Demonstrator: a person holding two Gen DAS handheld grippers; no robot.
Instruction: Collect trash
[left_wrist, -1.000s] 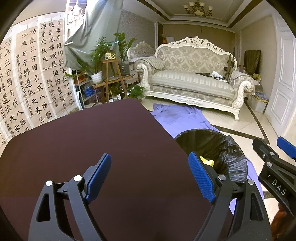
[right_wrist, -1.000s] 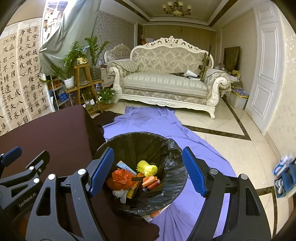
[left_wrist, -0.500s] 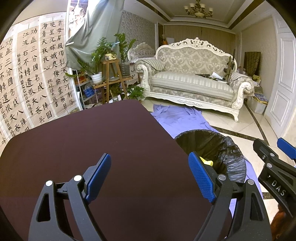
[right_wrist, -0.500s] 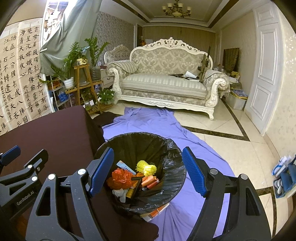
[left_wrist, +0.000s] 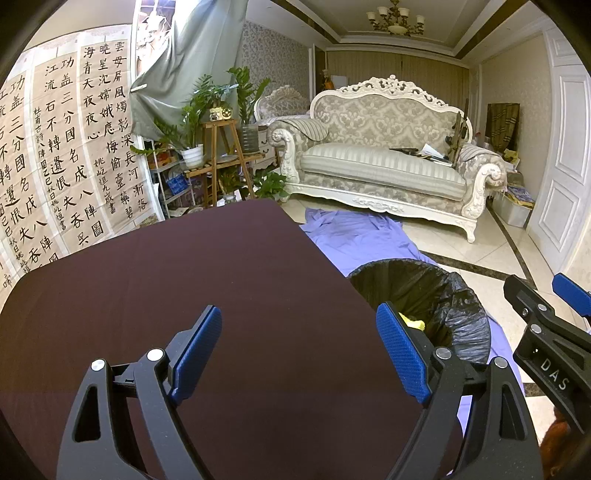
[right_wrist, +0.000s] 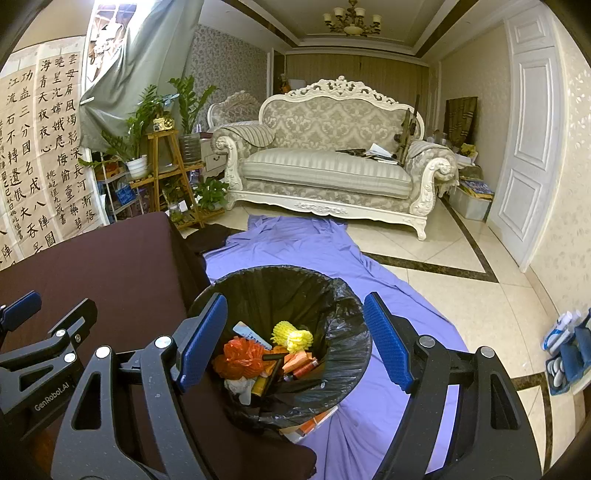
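A bin lined with a black bag stands on the floor beside the dark table. It holds trash: a crumpled orange bag, yellow foam netting, a white card and several small orange and black items. My right gripper is open and empty above the bin. My left gripper is open and empty above the table's right part. The bin shows to its right with a bit of yellow inside. The right gripper's fingers show at that view's right edge.
A purple sheet lies on the tiled floor under the bin. A white ornate sofa stands at the back, a wooden plant stand at the left. Calligraphy sheets hang behind the table. A white door is at the right.
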